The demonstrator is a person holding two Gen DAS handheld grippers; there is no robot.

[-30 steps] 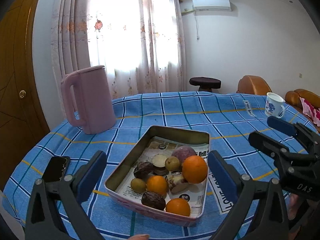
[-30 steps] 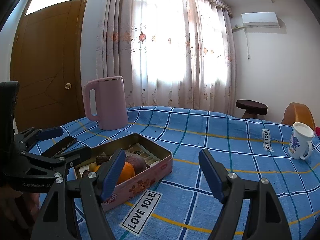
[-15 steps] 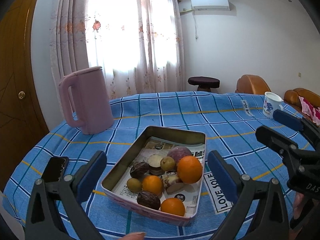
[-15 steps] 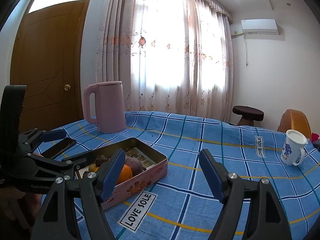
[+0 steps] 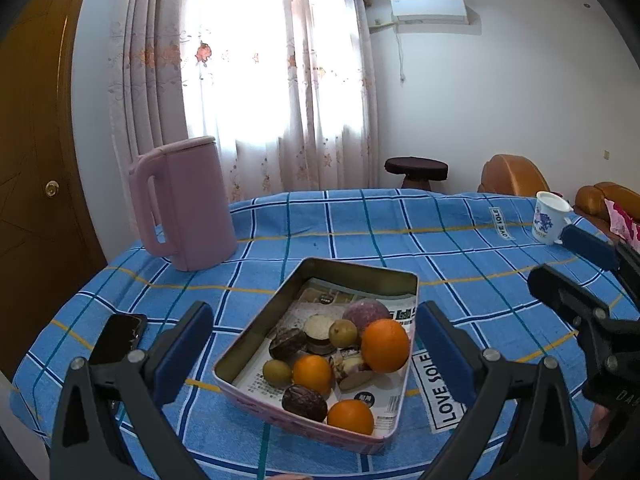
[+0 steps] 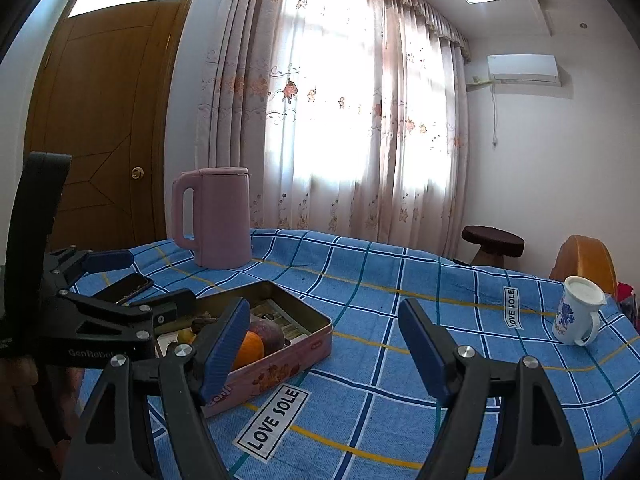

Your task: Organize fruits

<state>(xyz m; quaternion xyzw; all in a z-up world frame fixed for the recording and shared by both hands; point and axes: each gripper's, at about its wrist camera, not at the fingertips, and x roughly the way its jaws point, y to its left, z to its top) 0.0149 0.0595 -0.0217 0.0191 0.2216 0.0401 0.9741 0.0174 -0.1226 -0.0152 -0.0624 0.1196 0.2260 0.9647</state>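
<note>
Fruits sit in a tin box (image 5: 352,276) lined with printed paper, on the table (image 5: 460,248) with its blue checked cloth. Inside: a big orange (image 5: 385,345), two smaller oranges (image 5: 313,373) and (image 5: 351,416), a purple round fruit (image 5: 366,311), two small green ones (image 5: 343,333) and (image 5: 277,372), two dark wrinkly ones (image 5: 304,403) and (image 5: 288,343). Two cut pieces in the middle, hard to name.

From the right wrist view, most of the fruit hidden behind the box wall and one blue finger; only a bit of orange and the purple fruit peeking out.

Left tool (image 5: 316,354) hanging just above the near end of the box, fingers spread wide on either side, holding nothing. Right tool (image 6: 324,354) to the right of the box, over bare cloth, also spread wide and holding nothing. Both pointing toward the window.

A pink kettle (image 5: 184,204) standing behind the box. A black phone (image 5: 120,338) lying to the left, partly covered by the left tool. A white mug (image 5: 549,218) far right, near the table edge.
</note>
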